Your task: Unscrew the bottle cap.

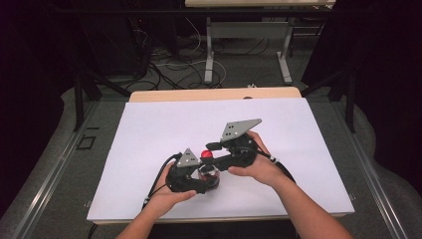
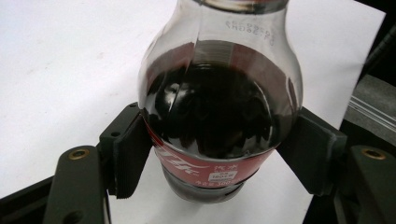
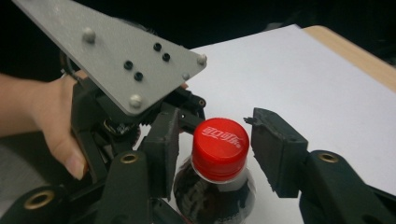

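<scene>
The left gripper (image 2: 219,154) is clamped on the lower body of a cola bottle (image 2: 219,107), its ribbed pads pressing the red label from both sides. The right gripper (image 3: 215,144) reaches across from the other side with its jaws parted around the red cap (image 3: 220,148): one pad sits at the cap's edge, the other stands off with a visible gap.

In the high view the left gripper (image 1: 191,174), the right gripper (image 1: 215,149) and the bottle (image 1: 208,172) sit near the front middle of the white sheet (image 1: 149,129). Bare sheet lies open to both sides and behind; the front edge is close. A strip of wooden table (image 1: 214,93) shows beyond the sheet's far edge.

The clear bottle holds dark cola up to its shoulder, and its cap is on.
</scene>
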Motion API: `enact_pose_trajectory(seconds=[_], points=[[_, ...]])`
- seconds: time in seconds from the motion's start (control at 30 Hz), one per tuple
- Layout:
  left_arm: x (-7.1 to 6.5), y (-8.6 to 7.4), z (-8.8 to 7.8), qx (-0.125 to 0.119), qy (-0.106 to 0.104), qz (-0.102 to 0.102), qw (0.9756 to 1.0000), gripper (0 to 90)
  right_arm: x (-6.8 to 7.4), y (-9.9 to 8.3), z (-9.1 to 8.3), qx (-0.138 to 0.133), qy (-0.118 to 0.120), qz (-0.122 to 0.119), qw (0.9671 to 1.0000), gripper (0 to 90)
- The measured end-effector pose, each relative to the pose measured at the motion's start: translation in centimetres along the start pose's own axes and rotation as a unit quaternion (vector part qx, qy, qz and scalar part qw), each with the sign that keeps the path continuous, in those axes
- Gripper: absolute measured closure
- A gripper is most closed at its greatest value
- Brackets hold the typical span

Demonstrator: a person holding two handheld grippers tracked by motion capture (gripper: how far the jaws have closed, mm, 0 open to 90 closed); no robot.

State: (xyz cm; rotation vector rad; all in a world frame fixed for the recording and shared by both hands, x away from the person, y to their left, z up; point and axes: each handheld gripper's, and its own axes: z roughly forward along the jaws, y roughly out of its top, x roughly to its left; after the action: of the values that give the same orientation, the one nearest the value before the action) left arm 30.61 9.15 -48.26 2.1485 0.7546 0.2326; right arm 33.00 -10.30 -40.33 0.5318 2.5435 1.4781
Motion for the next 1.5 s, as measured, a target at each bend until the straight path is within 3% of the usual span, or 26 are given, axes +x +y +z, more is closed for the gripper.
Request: enact_pose_trajectory(seconds=[0.17,0.3,0.33,0.53,0.6,0.77,0.87,0.97,1.1,1.23,1.3,1.37,1.4,1.5], points=[[0.2,0.0,-0.1,0.003,0.006,-0.003,1.0000,30.6,1.3,-0.1,-0.1,0.001,-0.068,0.039,0.9970,54.7],[0.0,0.1,0.0,-0.006,0.014,-0.011,0.9998,30.6,2.1,-0.5,0.3,-0.004,-0.101,0.057,0.9933,55.3],[0.1,0.1,-0.1,-0.001,0.014,-0.006,0.9999,30.6,2.3,-0.7,0.5,-0.012,-0.111,0.060,0.9920,54.4],[-0.1,0.1,0.1,0.003,0.013,-0.004,0.9999,30.6,2.5,-0.9,1.3,-0.026,-0.122,0.076,0.9893,54.5],[-0.1,0.1,0.0,0.008,0.007,-0.003,0.9999,30.6,2.5,-0.8,1.4,-0.026,-0.127,0.074,0.9888,60.2],[-0.1,0.0,0.0,0.007,0.005,0.003,1.0000,30.7,1.9,-0.8,1.3,-0.017,-0.091,0.057,0.9941,61.2],[-0.3,0.0,0.2,0.001,0.001,0.002,1.0000,30.6,0.9,-0.5,1.0,0.004,-0.044,0.035,0.9984,61.4],[-0.3,0.0,0.1,-0.002,-0.004,0.011,0.9999,30.6,-0.1,0.0,0.8,0.022,0.003,-0.008,0.9997,61.5],[-0.5,0.0,0.0,0.001,-0.017,0.021,0.9996,30.6,-1.2,0.5,0.6,0.041,0.061,-0.047,0.9962,61.5],[-0.7,0.0,0.1,-0.001,-0.023,0.024,0.9994,30.6,-2.0,0.5,0.5,0.046,0.113,-0.083,0.9891,61.3],[-0.6,0.1,0.0,0.006,-0.027,0.021,0.9994,30.6,-2.1,0.4,0.4,0.044,0.108,-0.079,0.9901,61.0],[-0.6,0.1,0.1,0.000,-0.016,0.015,0.9998,30.5,-1.8,0.4,0.4,0.041,0.089,-0.071,0.9927,58.7],[-0.4,0.1,0.0,0.005,-0.019,0.014,0.9997,30.5,-1.5,0.4,0.3,0.039,0.066,-0.059,0.9953,53.5],[-0.2,0.1,0.0,-0.001,-0.005,0.000,1.0000,30.6,-0.5,0.4,0.2,0.024,0.017,-0.034,0.9990,46.4]])
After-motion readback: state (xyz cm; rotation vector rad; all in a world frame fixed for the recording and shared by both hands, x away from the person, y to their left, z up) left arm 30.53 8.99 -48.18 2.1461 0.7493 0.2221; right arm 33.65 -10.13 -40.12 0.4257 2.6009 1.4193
